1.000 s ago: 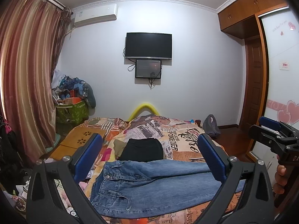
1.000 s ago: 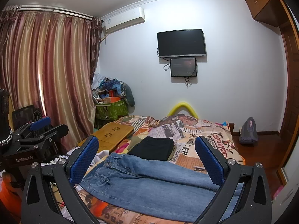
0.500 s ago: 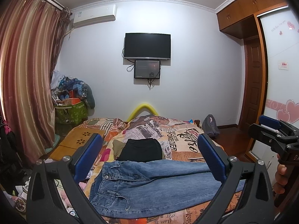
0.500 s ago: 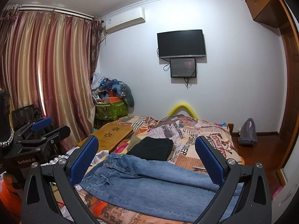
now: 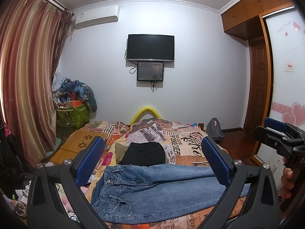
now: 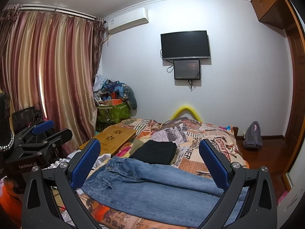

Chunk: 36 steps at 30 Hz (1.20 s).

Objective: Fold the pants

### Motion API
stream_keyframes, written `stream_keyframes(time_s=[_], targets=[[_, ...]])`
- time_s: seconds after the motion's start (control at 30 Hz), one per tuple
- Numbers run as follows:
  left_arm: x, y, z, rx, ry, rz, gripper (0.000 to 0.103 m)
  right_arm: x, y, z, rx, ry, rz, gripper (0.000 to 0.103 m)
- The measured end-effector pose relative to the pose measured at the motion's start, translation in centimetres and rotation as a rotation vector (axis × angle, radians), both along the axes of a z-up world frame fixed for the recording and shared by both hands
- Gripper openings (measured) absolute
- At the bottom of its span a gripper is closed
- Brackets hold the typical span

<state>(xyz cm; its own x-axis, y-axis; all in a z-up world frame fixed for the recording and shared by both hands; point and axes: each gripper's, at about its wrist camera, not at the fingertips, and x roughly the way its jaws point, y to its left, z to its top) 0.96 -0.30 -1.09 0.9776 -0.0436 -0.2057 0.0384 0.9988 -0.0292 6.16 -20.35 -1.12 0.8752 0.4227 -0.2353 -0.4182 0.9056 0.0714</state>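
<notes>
Blue jeans (image 5: 156,190) (image 6: 152,187) lie flat across the near part of the bed, waistband to the left, legs running right. A folded black garment (image 5: 144,153) (image 6: 155,151) rests just behind them. My left gripper (image 5: 152,164) hovers above the jeans, open and empty; it also shows at the left edge of the right wrist view (image 6: 49,131). My right gripper (image 6: 150,164) is open and empty over the jeans as well, and appears at the right edge of the left wrist view (image 5: 276,131), with a hand (image 5: 286,179) below it.
The bed carries a newspaper-print quilt (image 5: 183,143) (image 6: 209,145). A wooden lap table (image 5: 80,147) (image 6: 112,137) sits at the bed's left. A cluttered green bin (image 5: 72,112), curtains (image 5: 24,76), a wall TV (image 5: 150,46), a wardrobe (image 5: 282,76) and a grey backpack (image 6: 252,135) surround it.
Both views shift only slightly; the grippers stay open above the jeans and the jeans have not moved.
</notes>
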Motion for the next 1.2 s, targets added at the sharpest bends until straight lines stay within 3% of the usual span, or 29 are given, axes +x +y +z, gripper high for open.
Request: stream_keyframes(time_s=[0.77,1.2], targets=[[0.3,0.1,0.0,0.002,0.01,-0.004,0.103,0.2,0.4,-0.2,0.005,0.012,0.003,0.103],[3.5,0.8,-1.0,-0.01,0.055,-0.027,0.103,1.8,-0.1,-1.1,0.001,0.046,-0.023,0.103]])
